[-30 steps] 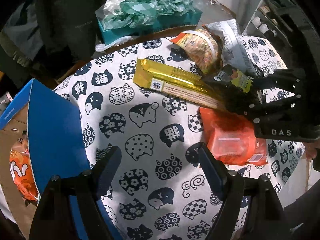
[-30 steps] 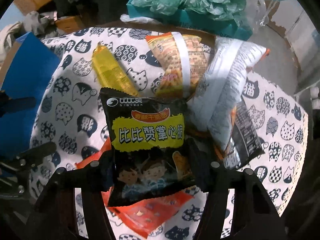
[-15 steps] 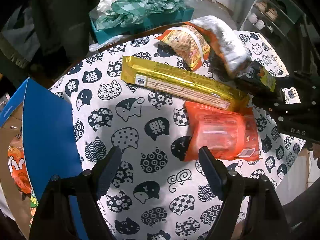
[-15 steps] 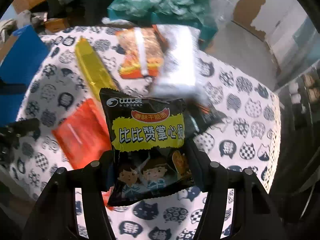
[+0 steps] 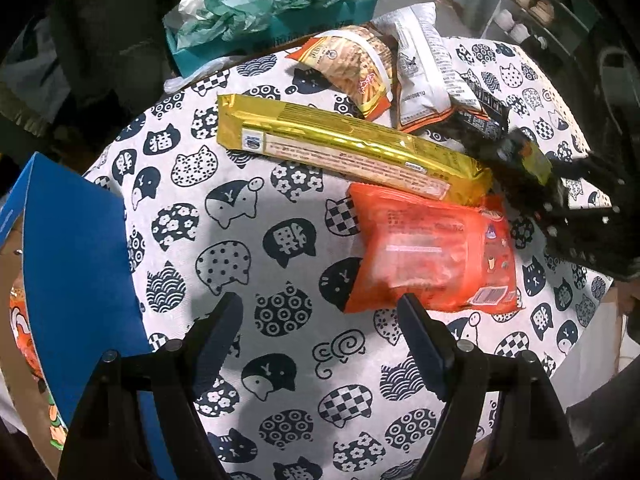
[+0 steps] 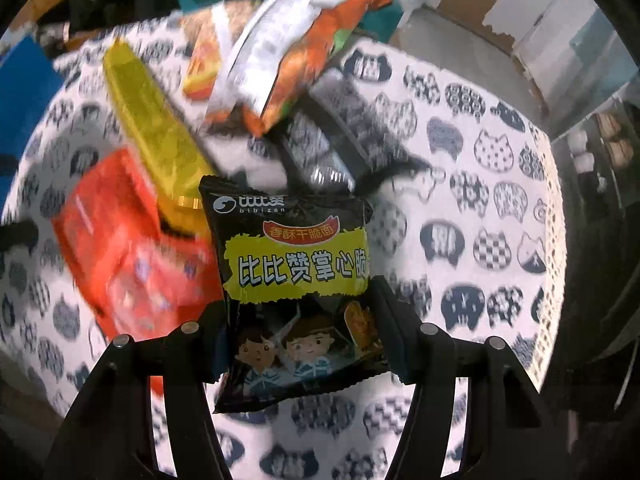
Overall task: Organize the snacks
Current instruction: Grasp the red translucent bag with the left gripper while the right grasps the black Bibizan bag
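Note:
My right gripper [image 6: 298, 320] is shut on a black and yellow snack packet [image 6: 296, 264] and holds it above the table; the packet also shows at the right of the left wrist view [image 5: 524, 156]. My left gripper [image 5: 320, 320] is open and empty over the cat-print tablecloth [image 5: 240, 248]. On the table lie a long gold packet [image 5: 344, 148], an orange packet [image 5: 432, 252], an orange-tan snack bag [image 5: 352, 68], a white bag [image 5: 424, 68] and a dark packet [image 5: 480, 116].
A blue cardboard box [image 5: 76, 260] stands open at the table's left edge with orange packets inside. A teal box with green tissue paper [image 5: 264, 8] sits behind the table. Shelves [image 5: 536, 4] stand at the back right.
My right gripper has lifted the black and yellow packet and drawn back to the right, away from the pile. The left wrist view has shifted so the pile sits more to the centre.

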Available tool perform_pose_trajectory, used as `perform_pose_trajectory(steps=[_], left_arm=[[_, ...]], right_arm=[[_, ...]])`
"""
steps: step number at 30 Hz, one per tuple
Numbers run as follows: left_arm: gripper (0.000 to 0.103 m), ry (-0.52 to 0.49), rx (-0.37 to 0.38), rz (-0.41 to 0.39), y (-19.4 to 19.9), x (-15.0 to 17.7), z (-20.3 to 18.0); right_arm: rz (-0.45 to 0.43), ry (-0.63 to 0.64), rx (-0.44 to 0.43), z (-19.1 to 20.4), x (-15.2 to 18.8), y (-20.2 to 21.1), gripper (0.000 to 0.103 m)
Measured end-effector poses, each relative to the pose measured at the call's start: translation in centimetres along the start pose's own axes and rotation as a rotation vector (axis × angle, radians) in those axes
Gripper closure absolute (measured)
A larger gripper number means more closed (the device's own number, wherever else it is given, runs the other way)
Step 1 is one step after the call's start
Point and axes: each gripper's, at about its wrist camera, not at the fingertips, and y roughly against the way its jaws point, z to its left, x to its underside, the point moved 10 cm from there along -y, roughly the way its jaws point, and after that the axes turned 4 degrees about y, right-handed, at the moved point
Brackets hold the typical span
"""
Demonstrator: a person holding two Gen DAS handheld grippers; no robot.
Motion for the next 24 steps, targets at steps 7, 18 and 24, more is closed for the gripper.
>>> perform_pose_trajectory(steps=[7,18,24], left_arm=[[0.022,0.006,-0.009,0.005,-0.2,0.6,0.2],[0.022,0.067,-0.004,0.034,-0.1,1.7,1.3],[0.022,0.147,0.056,0.055,0.1,2.8,0.9]], right_arm=[[0.001,0.060,-0.015,1.3,-0.8,-1.6,0.043],[0.070,0.079,-0.163,6.2,2.5,-0.3,0.044],[0.078,0.083,-0.268,9.8,3.6,1.1,0.044]])
